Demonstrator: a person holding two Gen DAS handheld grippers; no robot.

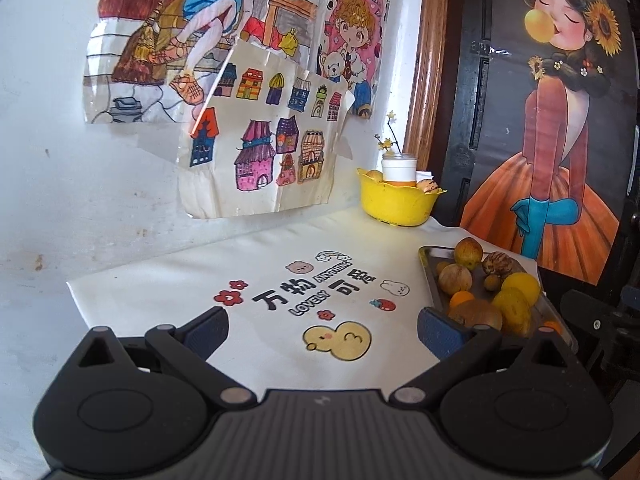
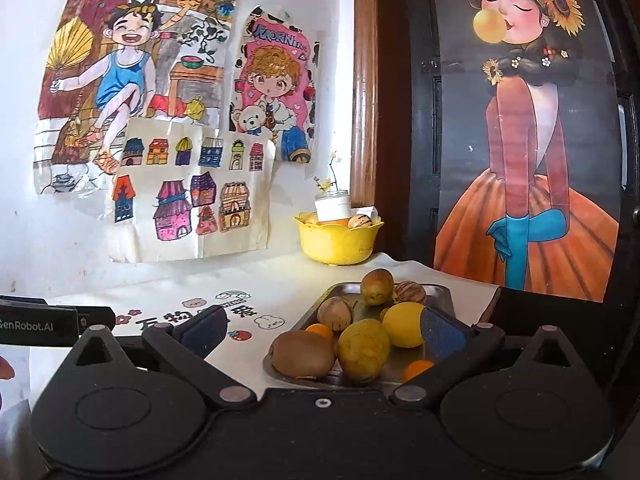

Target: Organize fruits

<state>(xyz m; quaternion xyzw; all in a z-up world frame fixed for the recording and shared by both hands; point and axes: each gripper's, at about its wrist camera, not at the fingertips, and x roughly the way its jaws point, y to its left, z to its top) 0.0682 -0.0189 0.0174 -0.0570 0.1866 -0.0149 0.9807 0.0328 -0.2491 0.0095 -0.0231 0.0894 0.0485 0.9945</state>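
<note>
A metal tray [image 2: 440, 294] near the table's right edge holds several fruits: a brown kiwi [image 2: 303, 354], a yellow-green fruit [image 2: 363, 350], a lemon [image 2: 402, 324], small oranges and brown mottled fruits. My right gripper [image 2: 324, 334] is open just in front of the tray, with the kiwi and yellow-green fruit seen between its fingers but not touched. My left gripper [image 1: 324, 332] is open and empty over the printed cloth, and the tray [image 1: 430, 276] lies to its right. A yellow bowl [image 1: 396, 206] at the back holds a white jar and a few fruits.
A white cloth [image 1: 240, 264] with cartoon prints covers the table. Drawings hang on the wall behind it, and a dark door with a poster [image 2: 528, 160] stands right of the tray. The left tool's black casing [image 2: 36, 326] shows at the left edge of the right wrist view.
</note>
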